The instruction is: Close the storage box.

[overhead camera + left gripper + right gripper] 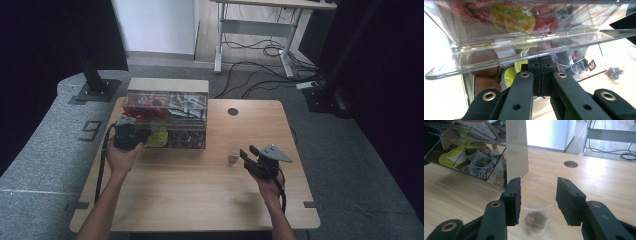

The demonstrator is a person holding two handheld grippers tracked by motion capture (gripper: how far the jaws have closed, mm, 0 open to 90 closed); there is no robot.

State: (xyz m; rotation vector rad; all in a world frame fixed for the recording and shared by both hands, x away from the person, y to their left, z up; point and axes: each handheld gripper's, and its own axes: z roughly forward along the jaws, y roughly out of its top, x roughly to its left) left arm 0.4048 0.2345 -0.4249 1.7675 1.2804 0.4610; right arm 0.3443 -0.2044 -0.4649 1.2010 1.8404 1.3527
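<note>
- High view: dim overall, dark curtains at both sides nearly black; wooden table [200, 190] evenly lit, soft, low-contrast.
- Left gripper view: strong backlight; glare streaks on the clear acrylic organizer [524, 47]; background blown out white at left; jaws close up and slightly soft.
- Right gripper view: bright daylight from far side washes out the tabletop; clear plastic cup [537, 202] faint, edges hard to trace.

Round hole [233, 111] near worktop's far edge; white-legged desk [260, 27], cables [260, 65] and power strip [306, 85] on floor beyond.
</note>
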